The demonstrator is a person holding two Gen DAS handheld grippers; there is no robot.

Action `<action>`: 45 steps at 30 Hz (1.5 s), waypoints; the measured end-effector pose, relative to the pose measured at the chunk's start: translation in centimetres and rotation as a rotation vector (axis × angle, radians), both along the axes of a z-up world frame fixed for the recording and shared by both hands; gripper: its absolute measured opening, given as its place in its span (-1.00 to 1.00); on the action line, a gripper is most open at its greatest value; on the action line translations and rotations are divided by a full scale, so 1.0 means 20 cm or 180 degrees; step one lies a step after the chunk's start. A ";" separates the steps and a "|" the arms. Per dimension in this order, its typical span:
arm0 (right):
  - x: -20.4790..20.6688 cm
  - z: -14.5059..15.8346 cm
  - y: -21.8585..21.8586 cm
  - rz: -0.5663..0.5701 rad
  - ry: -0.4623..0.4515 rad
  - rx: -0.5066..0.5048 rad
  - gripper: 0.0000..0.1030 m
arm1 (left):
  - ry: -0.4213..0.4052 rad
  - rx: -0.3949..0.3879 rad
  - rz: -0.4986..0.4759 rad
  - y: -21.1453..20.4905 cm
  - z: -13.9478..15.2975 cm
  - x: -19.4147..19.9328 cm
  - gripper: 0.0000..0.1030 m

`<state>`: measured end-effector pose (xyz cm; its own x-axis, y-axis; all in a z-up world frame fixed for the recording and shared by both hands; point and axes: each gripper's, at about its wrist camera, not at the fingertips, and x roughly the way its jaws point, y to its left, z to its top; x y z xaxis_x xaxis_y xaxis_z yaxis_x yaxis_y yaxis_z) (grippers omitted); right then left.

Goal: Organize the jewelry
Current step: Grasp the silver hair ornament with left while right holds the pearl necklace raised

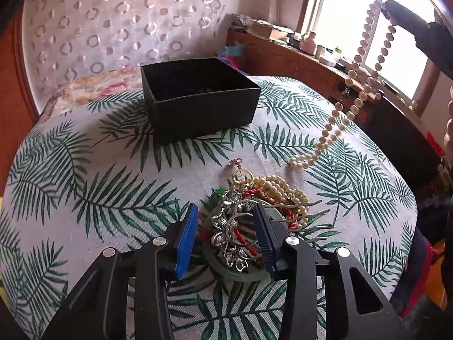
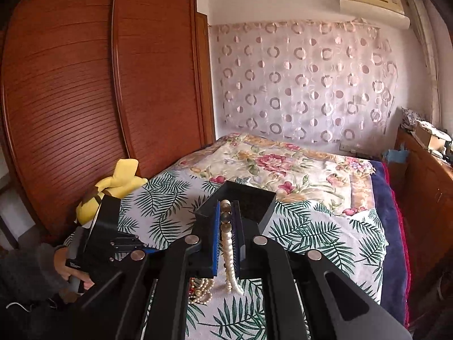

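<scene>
An open black box (image 1: 198, 96) stands on the palm-leaf cloth (image 1: 99, 192); it also shows in the right wrist view (image 2: 252, 201). A jewelry pile (image 1: 254, 209) lies in front of it: pearl strands, red cord, silver pieces, a gold pocket watch (image 1: 242, 175), a green bangle and a hair comb. My left gripper (image 1: 226, 232) is open, low over the pile, jaws on either side of the silver pieces. My right gripper (image 2: 228, 226) is shut on a pearl necklace (image 2: 228, 255), raised high; the necklace (image 1: 351, 96) hangs down with its end resting on the cloth.
A floral bedspread (image 2: 283, 164) lies behind the cloth. A wooden wardrobe (image 2: 99, 99) stands left, with a yellow plush toy (image 2: 113, 187) at its foot. A wooden cabinet (image 1: 297, 62) with clutter runs under the window at right.
</scene>
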<state>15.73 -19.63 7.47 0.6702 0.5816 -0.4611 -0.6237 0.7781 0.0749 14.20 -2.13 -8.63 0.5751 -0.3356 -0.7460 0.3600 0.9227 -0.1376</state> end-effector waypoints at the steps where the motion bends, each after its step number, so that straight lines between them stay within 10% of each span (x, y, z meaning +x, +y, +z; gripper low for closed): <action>1: 0.00 0.00 0.00 0.0000 0.0006 0.0001 -0.83 | -0.0003 0.0009 -0.0019 0.00 0.00 0.00 -0.29; 7: 0.00 -0.03 0.00 -0.0004 0.0065 -0.0007 -0.83 | -0.0057 0.0121 -0.0116 -0.01 0.00 -0.04 -0.74; 18: 0.00 -0.05 0.04 0.0036 0.0084 -0.0057 -0.83 | -0.0171 0.0046 0.0075 0.10 0.04 -0.08 -0.94; 45: 0.01 0.10 0.10 0.0065 -0.0099 -0.0057 -0.83 | -0.0688 -0.0153 0.0305 0.19 0.35 -0.11 -0.98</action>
